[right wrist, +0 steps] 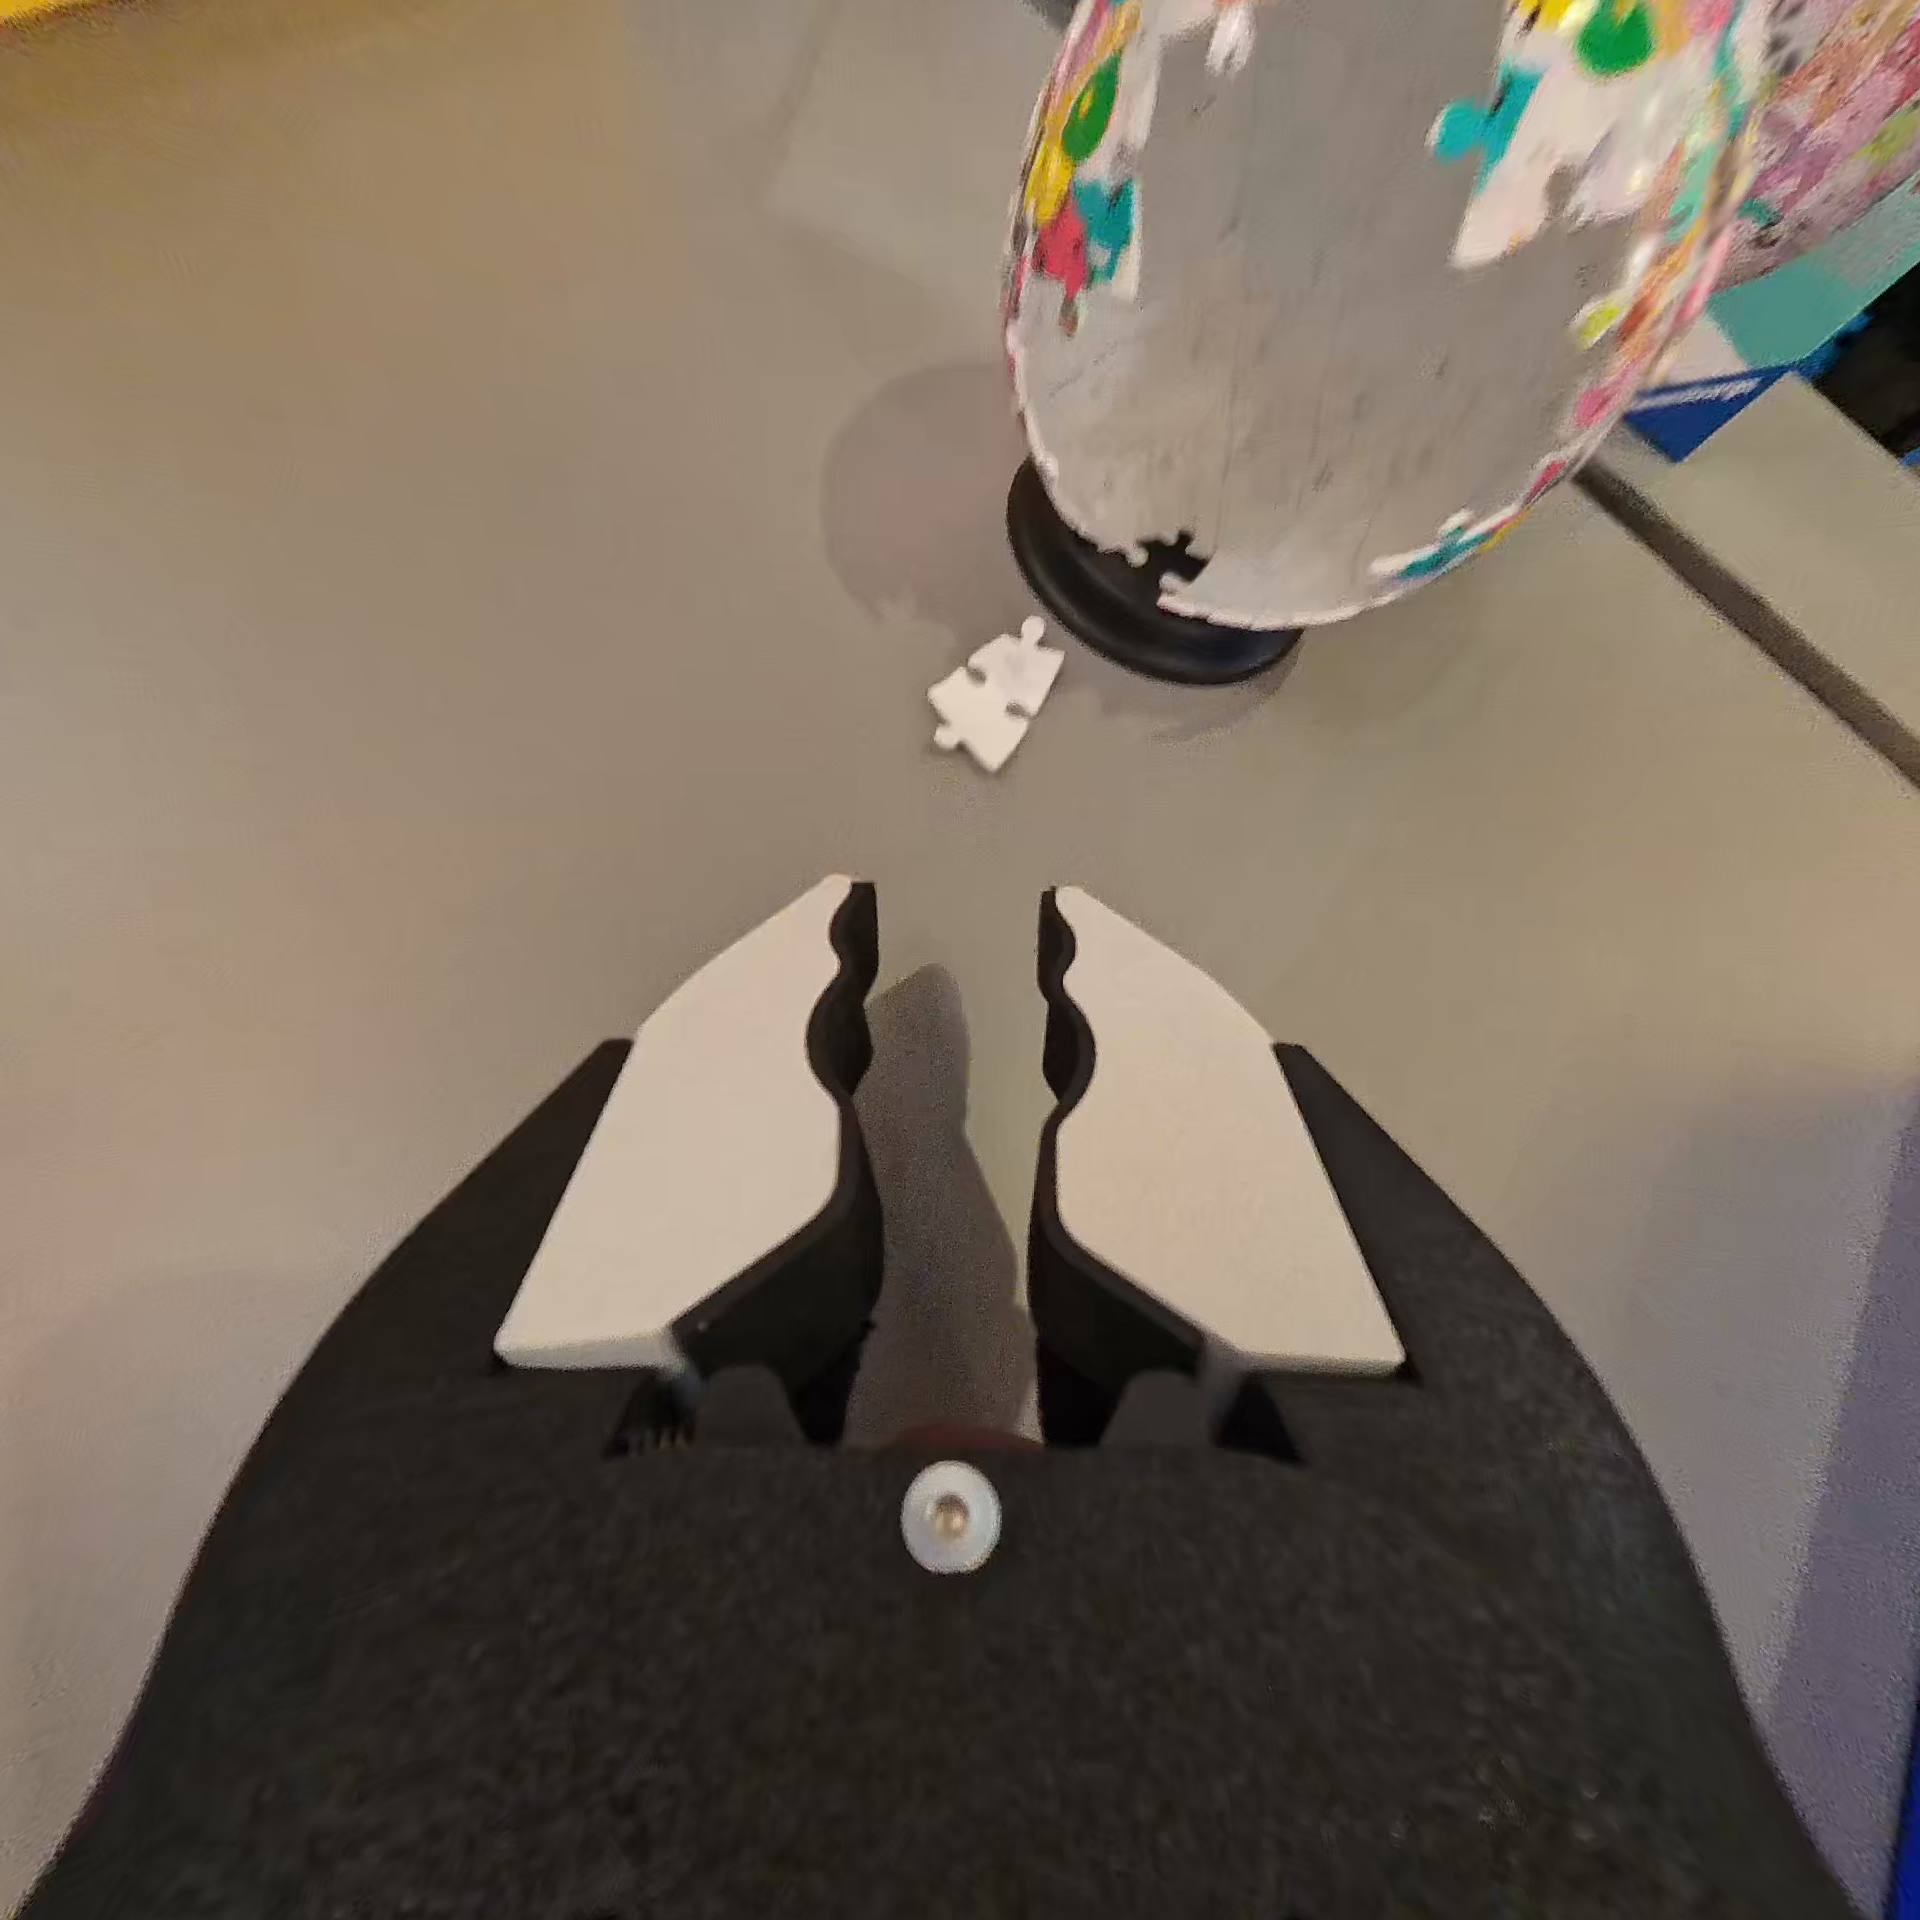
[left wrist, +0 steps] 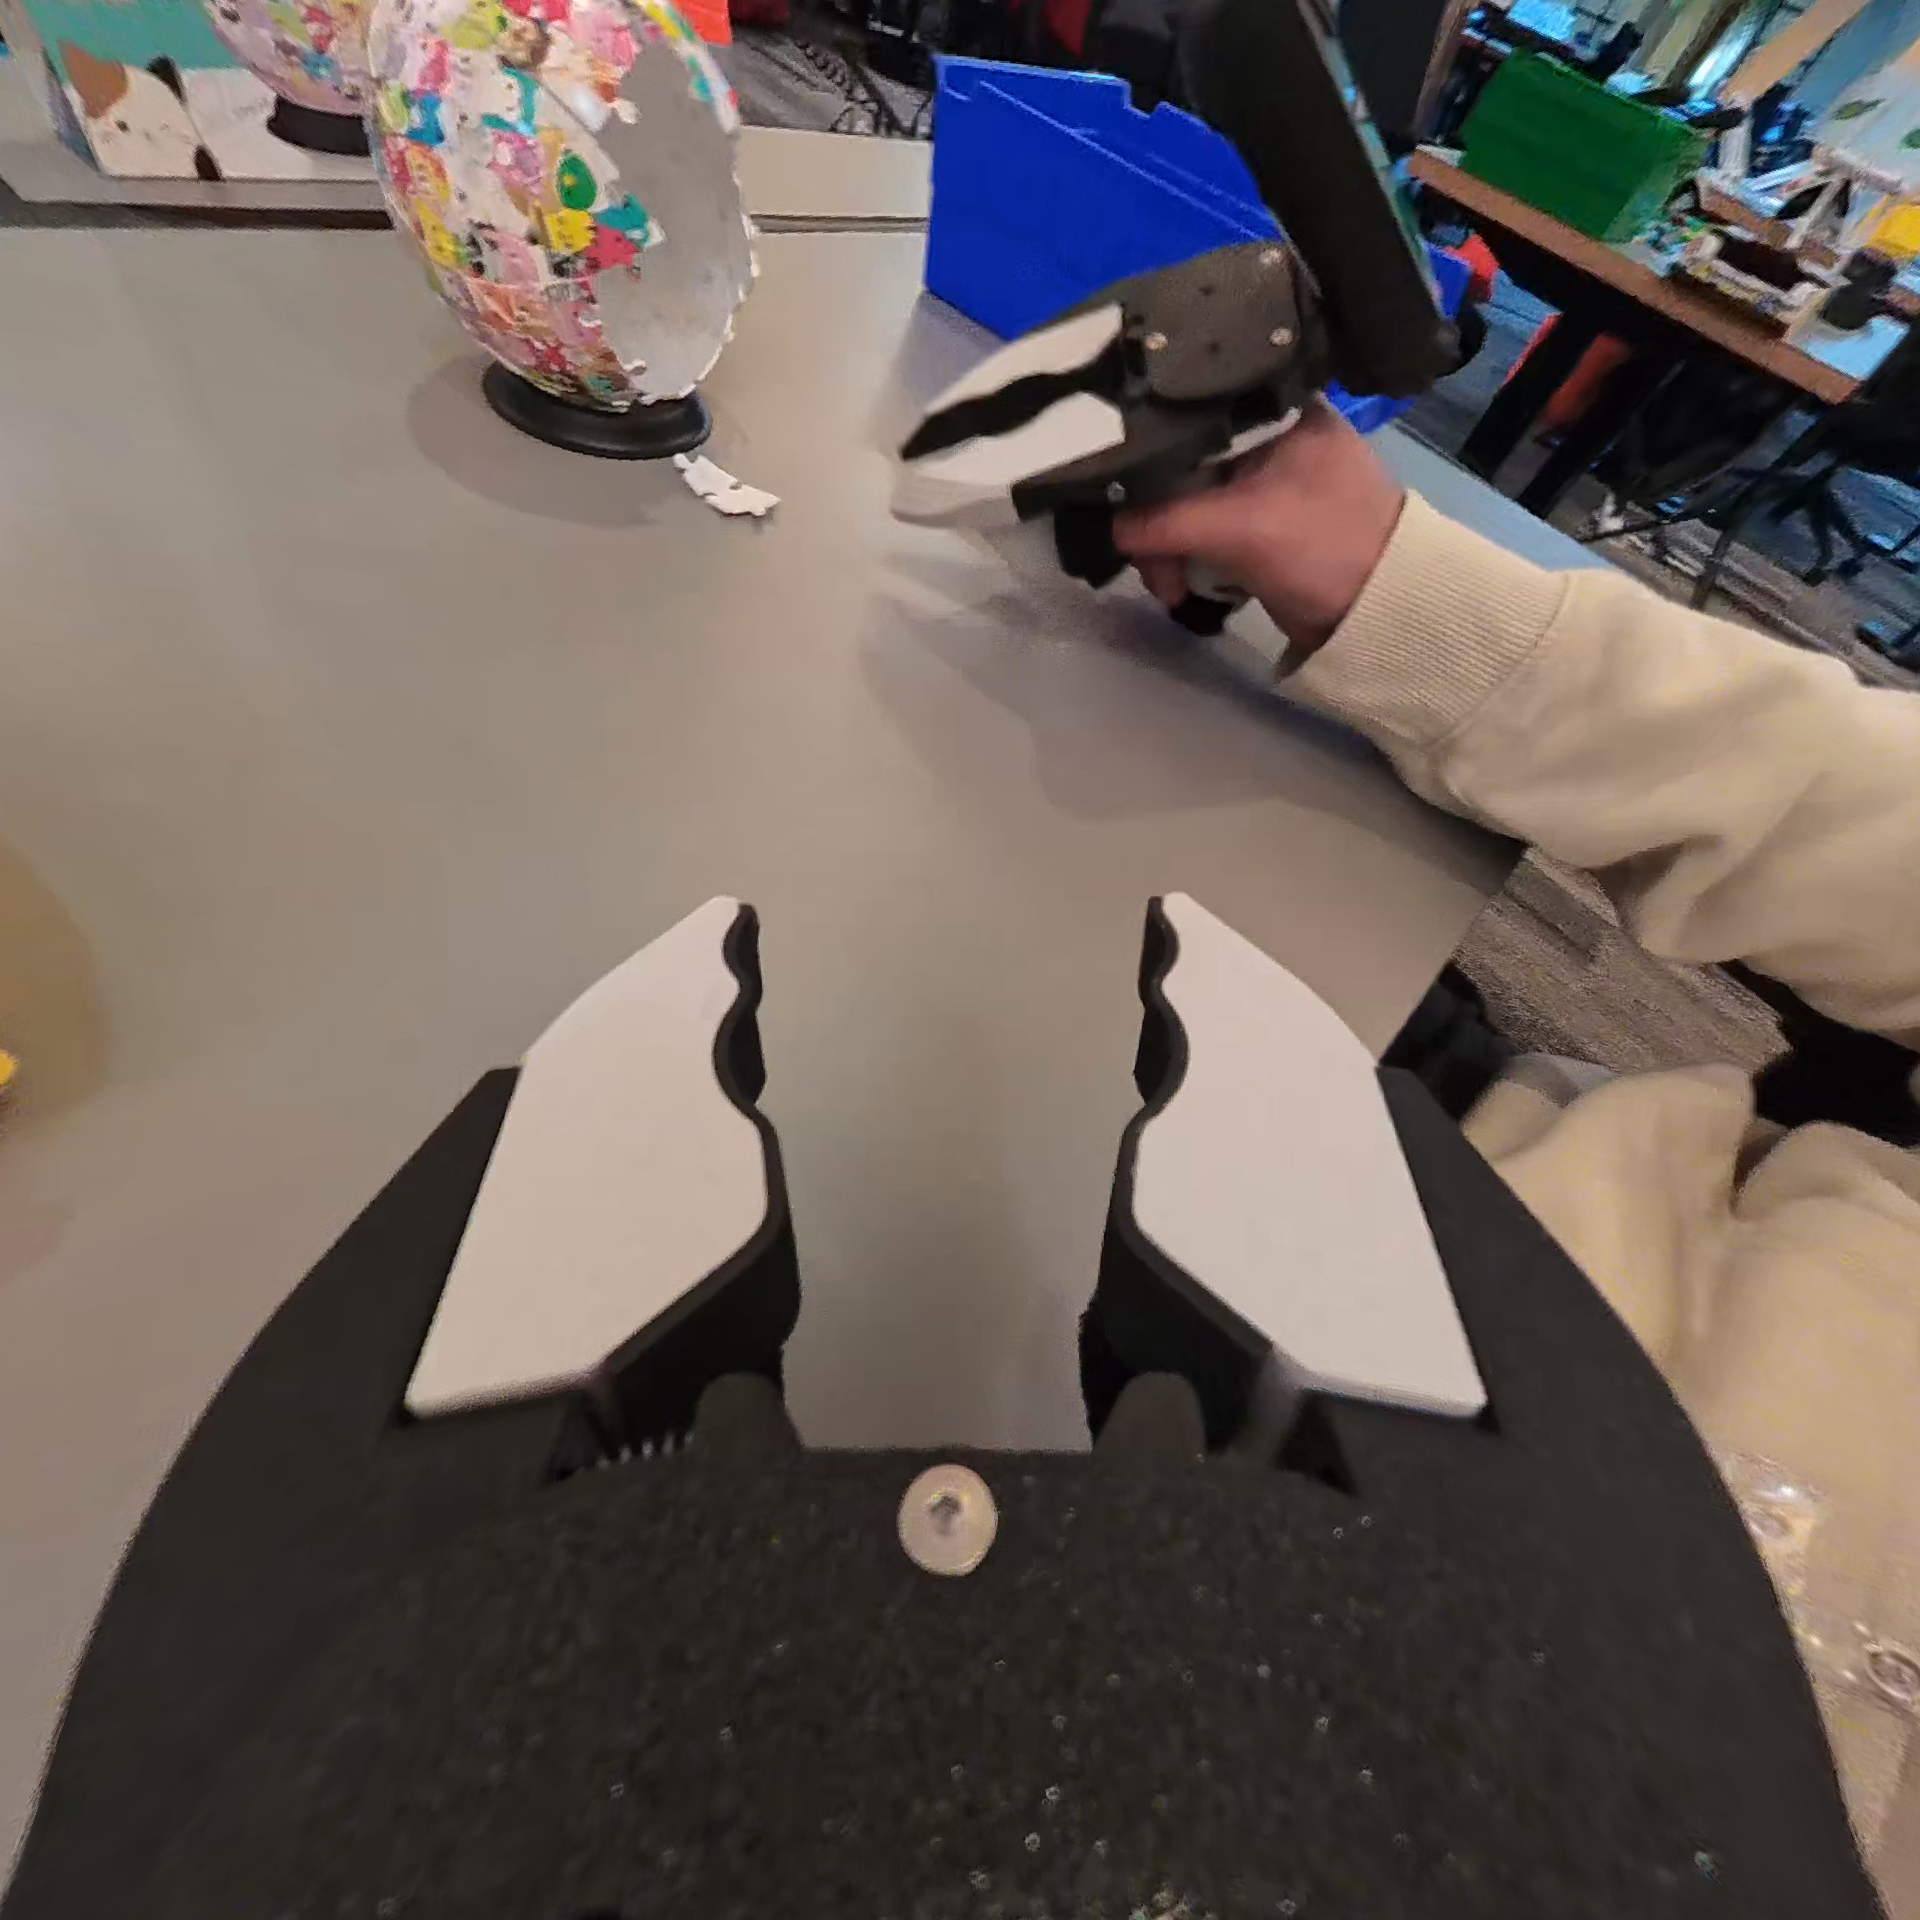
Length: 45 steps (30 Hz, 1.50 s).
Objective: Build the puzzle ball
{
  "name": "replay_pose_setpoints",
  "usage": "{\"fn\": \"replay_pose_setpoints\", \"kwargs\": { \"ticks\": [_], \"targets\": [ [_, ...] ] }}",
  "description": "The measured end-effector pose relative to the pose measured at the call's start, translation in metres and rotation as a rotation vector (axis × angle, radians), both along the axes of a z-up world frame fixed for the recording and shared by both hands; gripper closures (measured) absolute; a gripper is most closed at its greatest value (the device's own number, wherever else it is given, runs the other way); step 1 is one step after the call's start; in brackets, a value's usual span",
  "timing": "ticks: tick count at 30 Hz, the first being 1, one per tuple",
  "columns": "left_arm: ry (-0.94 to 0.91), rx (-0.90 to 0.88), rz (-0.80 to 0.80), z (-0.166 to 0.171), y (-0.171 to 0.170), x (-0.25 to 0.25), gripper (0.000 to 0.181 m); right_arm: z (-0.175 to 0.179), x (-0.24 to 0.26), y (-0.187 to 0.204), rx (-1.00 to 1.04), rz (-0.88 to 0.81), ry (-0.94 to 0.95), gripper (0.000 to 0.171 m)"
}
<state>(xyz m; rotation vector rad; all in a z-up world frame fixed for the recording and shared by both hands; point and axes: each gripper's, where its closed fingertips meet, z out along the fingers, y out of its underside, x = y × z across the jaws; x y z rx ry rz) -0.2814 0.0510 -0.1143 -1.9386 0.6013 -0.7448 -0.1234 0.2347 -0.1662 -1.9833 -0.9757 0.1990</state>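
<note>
A partly built puzzle ball [left wrist: 540, 197], colourful outside and white inside, stands on a black round stand [left wrist: 597, 410] on the grey table. It also shows in the right wrist view [right wrist: 1330, 312] on its stand [right wrist: 1132, 613]. A white joined pair of puzzle pieces [left wrist: 727, 486] lies face down on the table just in front of the stand, and shows in the right wrist view [right wrist: 995, 702]. My left gripper [left wrist: 951, 914] is open and empty over bare table. My right gripper [right wrist: 958, 896] is open and empty, a short way before the pieces; it also shows in the left wrist view [left wrist: 925, 457].
A blue bin [left wrist: 1091, 197] stands at the back right of the table. A picture box [left wrist: 156, 94] with a ball image is at the back left. A hand and cream sleeve [left wrist: 1558, 707] hold the right gripper. The table's right edge [left wrist: 1496, 873] is near. My right fingertips sit around 25 centimetres from my left ones.
</note>
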Motion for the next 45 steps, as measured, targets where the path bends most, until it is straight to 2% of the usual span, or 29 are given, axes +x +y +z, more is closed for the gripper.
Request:
{"fn": "replay_pose_setpoints", "kwargs": {
  "ticks": [3,7,10,15,18,24,29,34,38,41,44,45],
  "targets": [
    [0.016,-0.001,0.025,0.000,0.006,-0.001,0.111,-0.009,0.011,-0.003,0.016,0.005,-0.079,0.143],
    [0.037,-0.003,0.034,-0.002,0.008,0.008,0.111,-0.002,0.031,-0.008,0.127,0.000,-0.184,0.147],
    [0.095,0.052,0.048,0.000,0.011,0.010,0.110,0.005,0.039,-0.016,0.157,-0.002,-0.180,0.148],
    [0.078,0.078,0.058,0.006,0.011,0.006,0.110,0.006,0.045,-0.021,0.104,-0.010,-0.130,0.148],
    [0.072,0.074,0.063,0.007,0.010,0.005,0.110,0.001,0.039,-0.028,0.053,0.034,-0.073,0.147],
    [0.103,0.078,0.071,0.003,0.008,0.004,0.111,-0.005,0.021,-0.033,0.086,0.117,-0.083,0.150],
    [0.093,0.080,0.067,0.005,0.006,0.006,0.112,-0.003,-0.009,-0.022,-0.036,0.024,0.033,0.150],
    [0.099,0.084,0.079,0.004,0.009,0.000,0.113,-0.015,-0.031,0.006,-0.073,-0.031,-0.030,0.151],
    [0.045,0.101,0.094,0.013,0.010,-0.004,0.115,-0.016,-0.038,0.019,-0.134,-0.099,0.036,0.151],
    [0.003,0.148,0.086,0.032,0.029,0.003,0.114,-0.019,-0.034,0.023,-0.189,-0.162,0.077,0.146],
    [0.035,0.194,0.059,0.053,0.079,0.018,0.109,-0.021,-0.026,0.029,-0.227,-0.265,0.122,0.146],
    [0.049,0.174,0.037,0.055,0.100,0.025,0.103,-0.021,-0.029,0.028,-0.271,-0.285,0.181,0.146]
  ]
}}
